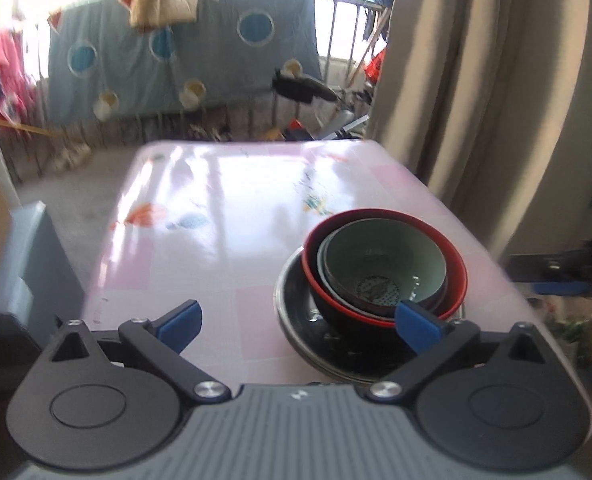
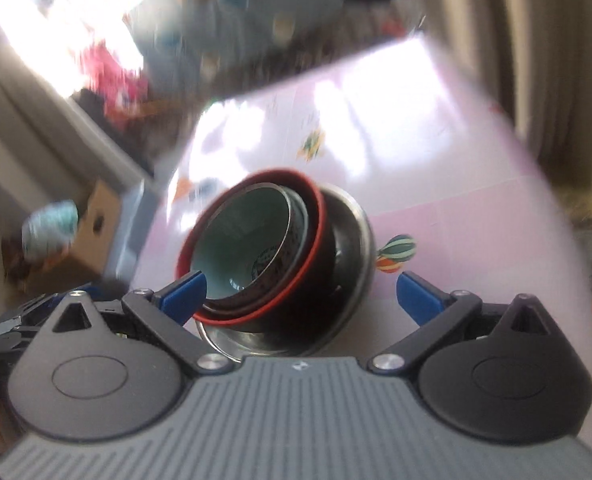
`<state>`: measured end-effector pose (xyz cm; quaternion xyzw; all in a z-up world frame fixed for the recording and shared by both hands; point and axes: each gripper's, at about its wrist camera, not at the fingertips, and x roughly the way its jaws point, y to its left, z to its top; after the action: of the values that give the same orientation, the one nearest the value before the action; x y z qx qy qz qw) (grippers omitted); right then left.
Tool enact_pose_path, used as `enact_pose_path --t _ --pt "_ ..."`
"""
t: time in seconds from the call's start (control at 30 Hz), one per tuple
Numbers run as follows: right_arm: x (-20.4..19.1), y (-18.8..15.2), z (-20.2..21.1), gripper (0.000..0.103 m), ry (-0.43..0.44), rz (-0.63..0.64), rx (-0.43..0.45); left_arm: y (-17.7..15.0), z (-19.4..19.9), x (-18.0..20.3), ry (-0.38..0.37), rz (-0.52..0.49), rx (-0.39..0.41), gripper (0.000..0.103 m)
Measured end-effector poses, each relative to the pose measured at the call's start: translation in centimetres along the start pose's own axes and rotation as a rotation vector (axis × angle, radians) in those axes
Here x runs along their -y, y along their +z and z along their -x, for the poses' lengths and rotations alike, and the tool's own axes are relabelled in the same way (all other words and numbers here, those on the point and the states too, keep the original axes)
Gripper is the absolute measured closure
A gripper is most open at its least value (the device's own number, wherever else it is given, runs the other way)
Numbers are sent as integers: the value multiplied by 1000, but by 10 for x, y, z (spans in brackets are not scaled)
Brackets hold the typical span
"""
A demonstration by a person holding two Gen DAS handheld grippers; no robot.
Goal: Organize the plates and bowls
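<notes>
Left wrist view: the left tool (image 1: 298, 322) is spread wide and grips nothing. Bare pink worktop (image 1: 215, 208) fills the frame's left and centre up to its far edge. At lower right a green bowl (image 1: 380, 264) sits inside a red-rimmed bowl (image 1: 454, 280) on a dark plate (image 1: 296, 320), near the worktop's right edge, beside curtains (image 1: 476, 100). The blurred right wrist view alone shows the right tool (image 2: 302, 294), also wide open and empty, and a cardboard box (image 2: 91, 236) at left.

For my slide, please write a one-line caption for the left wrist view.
Open left hand-held gripper above a pink table, beside nested bowls stacked on a dark plate.
</notes>
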<state>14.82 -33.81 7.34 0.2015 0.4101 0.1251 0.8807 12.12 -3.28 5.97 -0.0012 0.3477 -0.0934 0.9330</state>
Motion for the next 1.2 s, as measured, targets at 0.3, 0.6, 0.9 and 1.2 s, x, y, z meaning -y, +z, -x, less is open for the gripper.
enact_pose_path --t 0.3,0.6,0.9,1.2 --pt "8 -70 53 1 -209 11 175 -25 20 28 125 41 12 0" --pt "-11 -97 56 1 -395 180 210 -40 24 41 223 57 -65 0" --pt "-20 -114 58 1 -432 195 206 -53 16 42 268 87 -128 0" --pt "-41 -105 47 1 -383 235 152 -48 10 33 308 126 -170 0"
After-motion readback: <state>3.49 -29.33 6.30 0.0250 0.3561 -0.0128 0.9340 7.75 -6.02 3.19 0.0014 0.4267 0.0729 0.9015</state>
